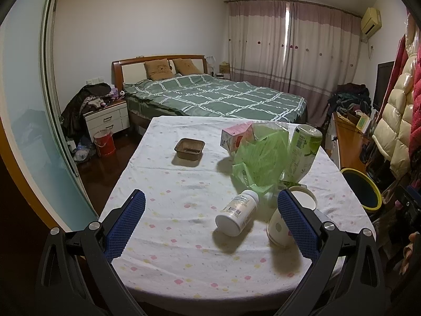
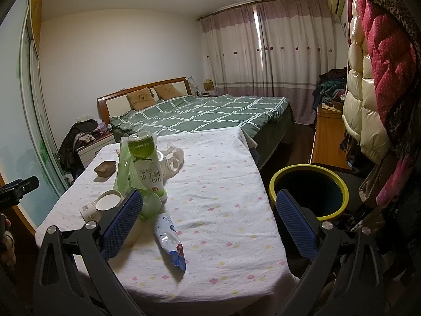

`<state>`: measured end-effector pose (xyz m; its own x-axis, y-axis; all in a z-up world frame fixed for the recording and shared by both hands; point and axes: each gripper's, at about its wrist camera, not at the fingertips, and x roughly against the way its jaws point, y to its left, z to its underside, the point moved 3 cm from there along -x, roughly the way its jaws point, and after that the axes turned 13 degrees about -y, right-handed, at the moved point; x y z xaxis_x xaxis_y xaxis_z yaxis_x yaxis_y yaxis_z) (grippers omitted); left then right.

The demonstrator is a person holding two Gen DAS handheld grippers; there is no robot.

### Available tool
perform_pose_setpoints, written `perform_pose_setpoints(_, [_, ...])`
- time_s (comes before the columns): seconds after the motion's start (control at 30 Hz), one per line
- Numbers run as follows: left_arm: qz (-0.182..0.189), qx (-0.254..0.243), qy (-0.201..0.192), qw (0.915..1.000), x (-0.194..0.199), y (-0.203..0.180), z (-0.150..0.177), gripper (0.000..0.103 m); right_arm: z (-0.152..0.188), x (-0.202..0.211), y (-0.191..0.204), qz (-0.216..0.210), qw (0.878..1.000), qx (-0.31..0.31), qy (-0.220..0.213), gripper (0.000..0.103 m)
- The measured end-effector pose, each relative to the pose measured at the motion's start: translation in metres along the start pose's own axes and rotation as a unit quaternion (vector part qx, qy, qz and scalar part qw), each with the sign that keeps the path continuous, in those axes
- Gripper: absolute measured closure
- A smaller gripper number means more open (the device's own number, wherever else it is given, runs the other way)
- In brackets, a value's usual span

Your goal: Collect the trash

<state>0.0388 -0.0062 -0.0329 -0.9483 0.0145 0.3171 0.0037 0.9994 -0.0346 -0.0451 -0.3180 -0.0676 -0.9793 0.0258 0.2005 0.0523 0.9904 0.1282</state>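
Trash lies on a table with a white dotted cloth (image 1: pixel 168 210). A white pill bottle (image 1: pixel 236 214) lies on its side between my left gripper's fingers, near the right one. My left gripper (image 1: pixel 210 221) is open and empty. A paper cup (image 1: pixel 279 223), a green plastic bag (image 1: pixel 260 163), a green-and-white drink bottle (image 1: pixel 302 152), a pink carton (image 1: pixel 236 138) and a brown tray (image 1: pixel 189 148) lie beyond. My right gripper (image 2: pixel 208 223) is open and empty above a blue-and-white wrapper (image 2: pixel 171 239). The drink bottle (image 2: pixel 147 168) and a crumpled white tissue (image 2: pixel 173 159) show in the right wrist view.
A dark bin with a yellow rim (image 2: pixel 310 189) stands on the floor at the table's right side; it also shows in the left wrist view (image 1: pixel 363 189). A bed (image 1: pixel 210 97) lies behind the table. Coats (image 2: pixel 373 79) hang at the right. A red bucket (image 1: pixel 105 142) stands by the nightstand.
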Motion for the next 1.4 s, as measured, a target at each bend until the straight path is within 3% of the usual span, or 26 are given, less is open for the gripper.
perform_pose_setpoints(1.0, [0.002,0.001,0.007,1.0,-0.003,-0.002,0.005,0.004,0.003,-0.005,0.002,-0.002,1.0,0.0,0.01,0.006])
perform_pose_setpoints(1.4, [0.009,0.002,0.016,0.9998,-0.012,0.0,0.004,0.004,0.003,-0.038,0.019,-0.027,0.999,0.022,0.033,0.006])
